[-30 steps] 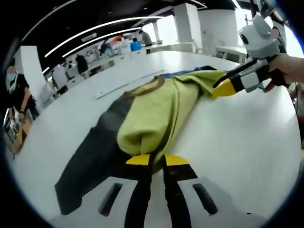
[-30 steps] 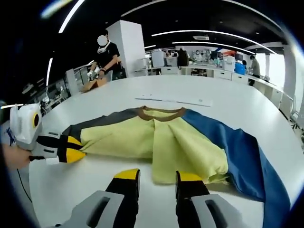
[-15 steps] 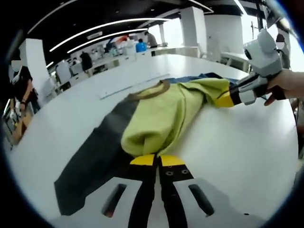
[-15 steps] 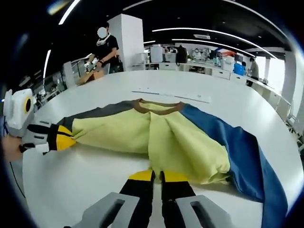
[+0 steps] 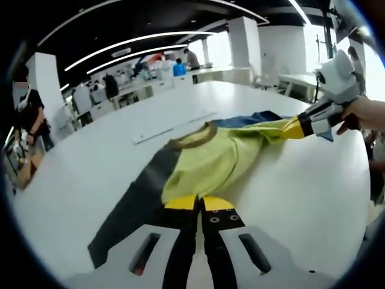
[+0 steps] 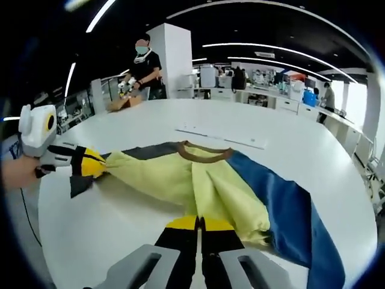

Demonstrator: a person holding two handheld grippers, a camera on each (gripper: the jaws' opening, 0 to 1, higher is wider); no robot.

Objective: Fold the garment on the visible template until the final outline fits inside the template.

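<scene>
Garment [image 5: 207, 162] lies spread across the white desk [image 5: 301, 198], a yellow-green body with a brown collar [image 6: 203, 154], a dark grey sleeve on one side and a blue sleeve [image 6: 289, 211] on the other. Both pairs of tongs are pinched shut on its yellow-green cloth. Seen from the left gripper view, the left tongs [image 5: 199, 203] have their yellow-tipped jaws pressed together on the near hem, the grey sleeve [image 5: 129, 208] running back along their left. Far ahead and to the right, the right tongs [image 5: 293, 127] clamp the opposite edge, held by a hand [image 5: 367, 114], and the fabric stretches taut between the two. In the right gripper view, the right tongs [image 6: 201, 224] bite the hem just in front of them, while the left tongs [image 6: 95, 164] grip the cloth off to the left. A long pale strip [image 6: 221, 137] lies on the desk beyond the collar. People [image 6: 144, 66] stand at benches farther off.
</scene>
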